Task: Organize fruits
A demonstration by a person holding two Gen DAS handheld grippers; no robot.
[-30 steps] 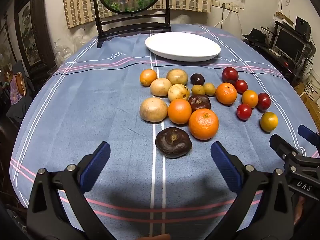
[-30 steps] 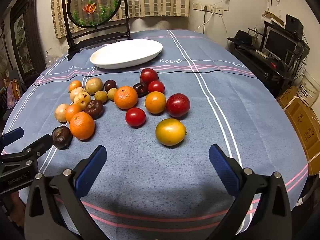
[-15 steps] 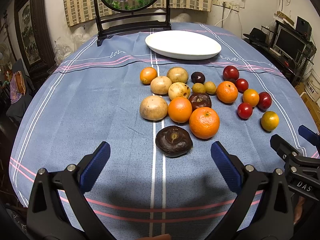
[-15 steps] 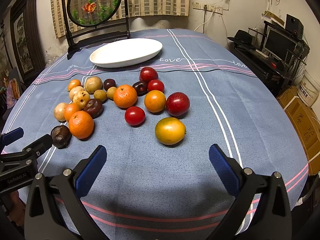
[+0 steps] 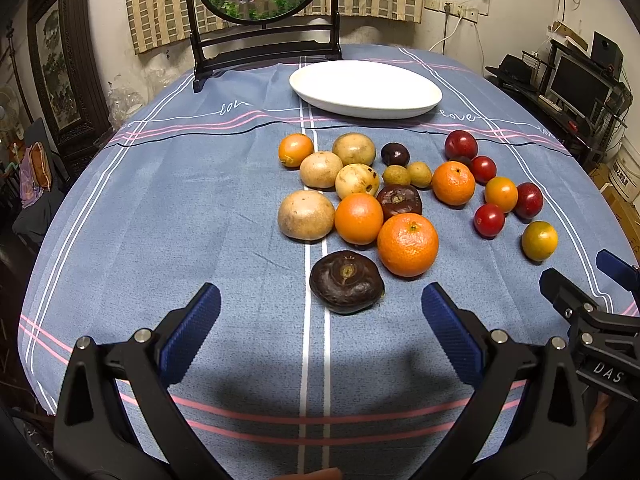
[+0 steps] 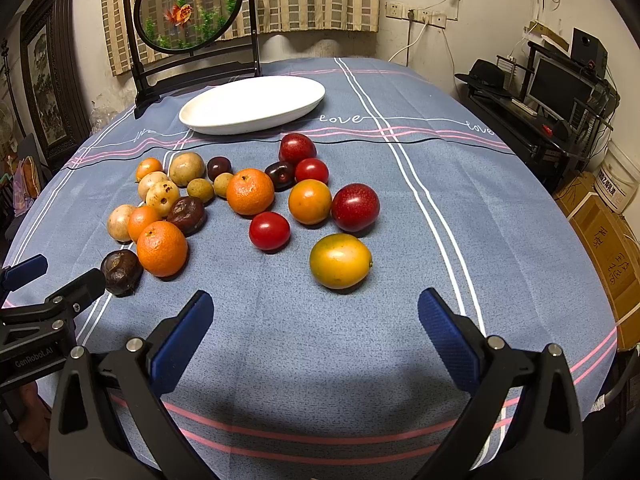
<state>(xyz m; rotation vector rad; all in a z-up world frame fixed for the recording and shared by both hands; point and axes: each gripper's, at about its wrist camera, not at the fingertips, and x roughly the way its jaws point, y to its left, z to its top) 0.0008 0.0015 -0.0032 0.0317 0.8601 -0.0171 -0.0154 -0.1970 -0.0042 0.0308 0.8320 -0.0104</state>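
Note:
Several loose fruits lie in a cluster on the blue tablecloth. A dark brown wrinkled fruit [image 5: 346,281] is nearest my left gripper [image 5: 320,320], which is open and empty just short of it. A large orange [image 5: 407,239] sits beside it. My right gripper [image 6: 316,320] is open and empty, just short of a yellow-green fruit [image 6: 340,261]. Red tomatoes [image 6: 269,230] and a dark red plum [image 6: 355,207] lie behind it. An empty white oval plate [image 5: 366,88] stands at the far side, also in the right wrist view [image 6: 252,104].
A dark wooden stand with a round goldfish panel [image 6: 188,4] stands behind the plate. The round table's edge curves close on both sides. Shelves with a monitor [image 6: 556,84] and cardboard boxes [image 6: 608,256] stand to the right, off the table.
Both grippers have edged slightly lower and forward toward the fruits. No fruit has moved.

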